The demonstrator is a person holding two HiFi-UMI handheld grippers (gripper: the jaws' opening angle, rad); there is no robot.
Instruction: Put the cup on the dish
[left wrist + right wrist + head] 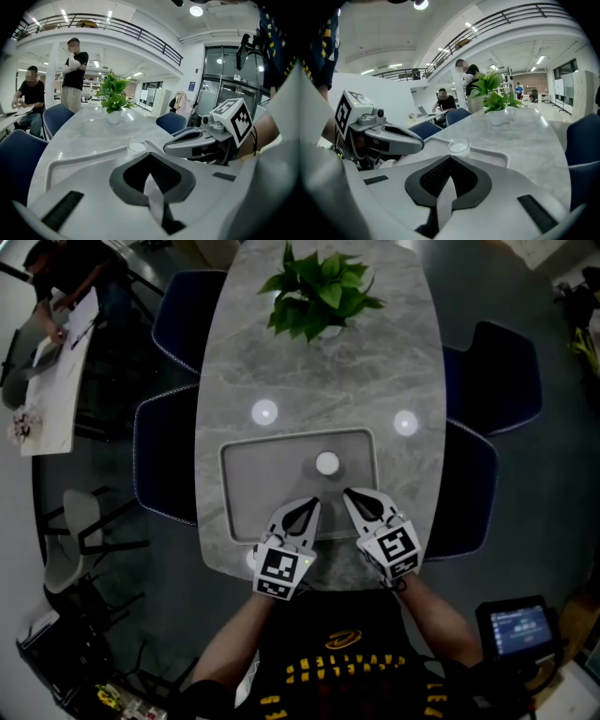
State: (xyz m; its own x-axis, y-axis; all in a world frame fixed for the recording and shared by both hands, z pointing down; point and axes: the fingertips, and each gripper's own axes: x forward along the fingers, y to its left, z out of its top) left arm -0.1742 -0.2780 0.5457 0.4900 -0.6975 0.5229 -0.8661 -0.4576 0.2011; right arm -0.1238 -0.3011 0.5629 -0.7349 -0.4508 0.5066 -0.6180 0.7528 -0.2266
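Grey tray (253, 484) carries the cup (326, 463) mid-frame; left gripper (311, 505) and right gripper (351, 494), closed empty just below, could topple it sweeping forward.

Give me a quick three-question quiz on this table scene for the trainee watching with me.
1. True or false: the cup stands inside the tray.
2. What stands at the far end of the table? A) a potted plant B) a kettle C) a laptop
3. Fill in: the left gripper and the right gripper both have their jaws ____.
Key: 1 true; 2 A; 3 shut.
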